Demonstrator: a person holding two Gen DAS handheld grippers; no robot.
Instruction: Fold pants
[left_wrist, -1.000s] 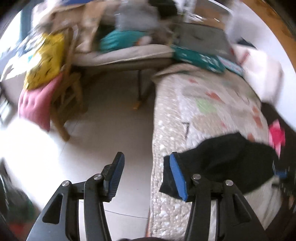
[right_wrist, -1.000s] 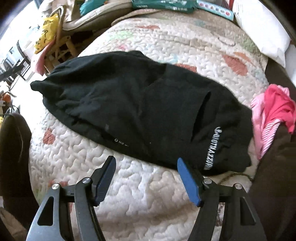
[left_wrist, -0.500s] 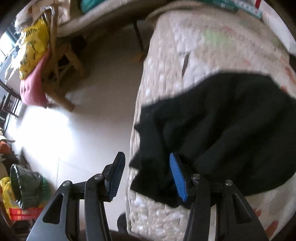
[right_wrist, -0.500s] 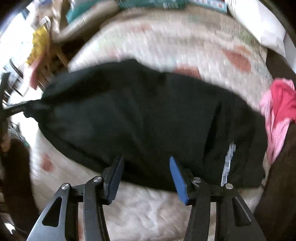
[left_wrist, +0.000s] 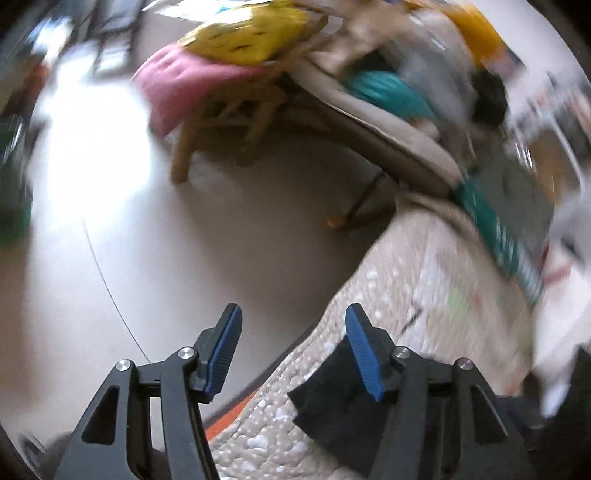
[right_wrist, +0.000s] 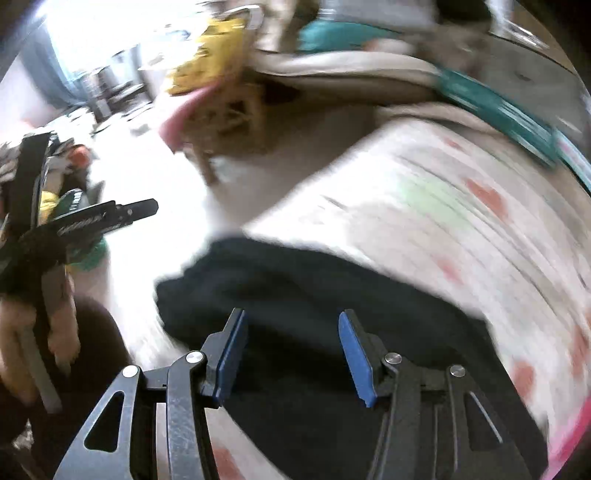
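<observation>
Left hand-held gripper (left_wrist: 291, 350) has nothing between its jaws and they're opening — it points past the bed (left_wrist: 424, 280) edge toward the floor, a corner of the black pants (left_wrist: 325, 402) just under its right finger. Right hand-held gripper (right_wrist: 290, 354) stands half apart, empty, low over the pants (right_wrist: 314, 295), which lie spread on the quilt (both views blurred). Step reads as between folds — regrasping. Next: each gripper needs an edge of cloth to pinch.

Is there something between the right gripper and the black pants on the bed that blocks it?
Nothing visible does. The right gripper hangs open right over the black pants, which lie spread on the quilted bed cover.
</observation>
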